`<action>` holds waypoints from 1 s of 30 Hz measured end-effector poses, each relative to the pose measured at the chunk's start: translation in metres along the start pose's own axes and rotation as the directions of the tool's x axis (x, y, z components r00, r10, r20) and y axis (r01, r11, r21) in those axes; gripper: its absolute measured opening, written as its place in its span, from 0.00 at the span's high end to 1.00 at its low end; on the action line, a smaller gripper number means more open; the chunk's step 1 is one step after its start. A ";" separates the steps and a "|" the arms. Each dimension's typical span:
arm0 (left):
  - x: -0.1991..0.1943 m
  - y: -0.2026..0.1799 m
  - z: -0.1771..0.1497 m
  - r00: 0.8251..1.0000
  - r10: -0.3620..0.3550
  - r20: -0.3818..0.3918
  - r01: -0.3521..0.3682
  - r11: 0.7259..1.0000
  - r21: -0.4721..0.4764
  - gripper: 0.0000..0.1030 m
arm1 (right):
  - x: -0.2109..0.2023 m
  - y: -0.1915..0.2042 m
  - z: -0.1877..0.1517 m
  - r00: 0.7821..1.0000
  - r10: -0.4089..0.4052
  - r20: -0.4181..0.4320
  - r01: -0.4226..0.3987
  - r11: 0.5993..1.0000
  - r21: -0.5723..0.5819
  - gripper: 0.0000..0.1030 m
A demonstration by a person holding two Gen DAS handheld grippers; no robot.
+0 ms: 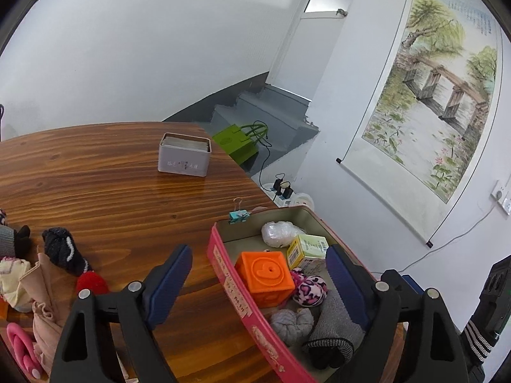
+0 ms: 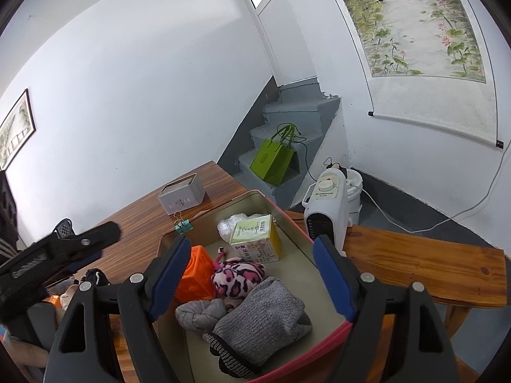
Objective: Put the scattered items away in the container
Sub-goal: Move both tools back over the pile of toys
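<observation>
- A room in a home: a wooden tabletop [image 1: 111, 185] at lower left, grey stairs [image 2: 287, 121] at centre.
- A painted scroll [image 1: 440, 95] hangs at right; a small heater [image 2: 325, 214] stands below.

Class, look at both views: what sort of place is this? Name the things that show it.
Probably a room in a home: a wooden table stands by grey stairs, a scroll painting hangs on the wall, and a small heater sits on the floor.

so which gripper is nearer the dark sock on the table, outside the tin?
Left. The left gripper straddles the tin's left wall, beside the dark sock. The right gripper hangs over the tin, farther away.
</observation>
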State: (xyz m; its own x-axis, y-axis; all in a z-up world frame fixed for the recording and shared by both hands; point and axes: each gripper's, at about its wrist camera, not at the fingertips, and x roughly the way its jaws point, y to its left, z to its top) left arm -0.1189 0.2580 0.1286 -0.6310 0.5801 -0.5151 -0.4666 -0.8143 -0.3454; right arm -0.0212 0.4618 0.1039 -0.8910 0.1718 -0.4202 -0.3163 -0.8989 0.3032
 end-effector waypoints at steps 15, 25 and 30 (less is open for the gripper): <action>-0.088 0.100 -0.017 0.978 0.184 0.100 -0.168 0.974 -0.150 0.01 | -0.018 0.046 -0.017 0.989 -0.060 0.138 0.087 0.977 -0.192 0.20; -0.141 0.180 -0.043 0.940 0.325 0.101 -0.294 0.925 -0.241 0.01 | -0.016 0.095 -0.038 0.997 0.077 0.011 -0.073 0.976 -0.205 0.20; -0.160 0.216 -0.057 0.924 0.371 0.096 -0.330 0.898 -0.292 0.01 | -0.005 0.142 -0.058 0.976 0.177 -0.126 -0.205 0.940 -0.274 0.20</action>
State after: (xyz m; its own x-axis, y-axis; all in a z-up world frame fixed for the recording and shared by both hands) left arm -0.0831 -0.0115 0.0915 -0.8155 0.2356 -0.5287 -0.0295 -0.9291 -0.3686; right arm -0.0421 0.3100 0.0991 -0.8847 -0.0416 -0.4643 -0.0252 -0.9903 0.1368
